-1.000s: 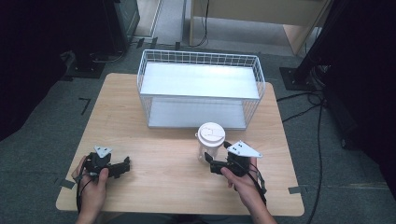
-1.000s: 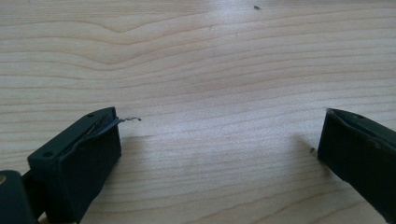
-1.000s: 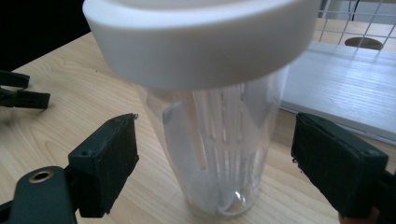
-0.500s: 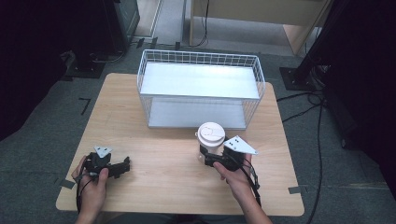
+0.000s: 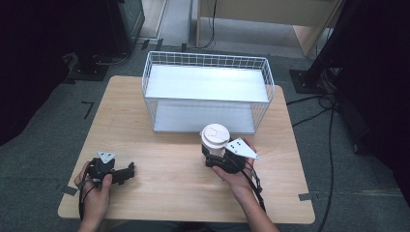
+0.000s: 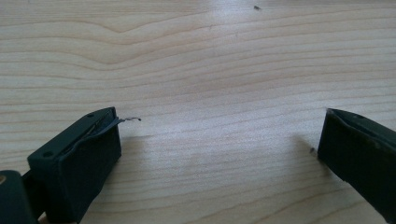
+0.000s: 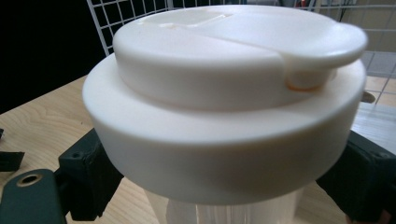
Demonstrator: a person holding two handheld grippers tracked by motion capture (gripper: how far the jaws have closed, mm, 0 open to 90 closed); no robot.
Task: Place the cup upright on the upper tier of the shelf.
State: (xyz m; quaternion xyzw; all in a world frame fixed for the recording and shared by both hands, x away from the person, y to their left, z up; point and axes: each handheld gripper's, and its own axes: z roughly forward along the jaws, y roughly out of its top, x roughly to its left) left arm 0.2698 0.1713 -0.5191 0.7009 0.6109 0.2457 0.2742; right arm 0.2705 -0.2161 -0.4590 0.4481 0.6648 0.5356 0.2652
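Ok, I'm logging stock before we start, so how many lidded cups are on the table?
1. The white-lidded cup stands in front of the wire basket, between the right gripper's jaws. The basket's shelves look bare.
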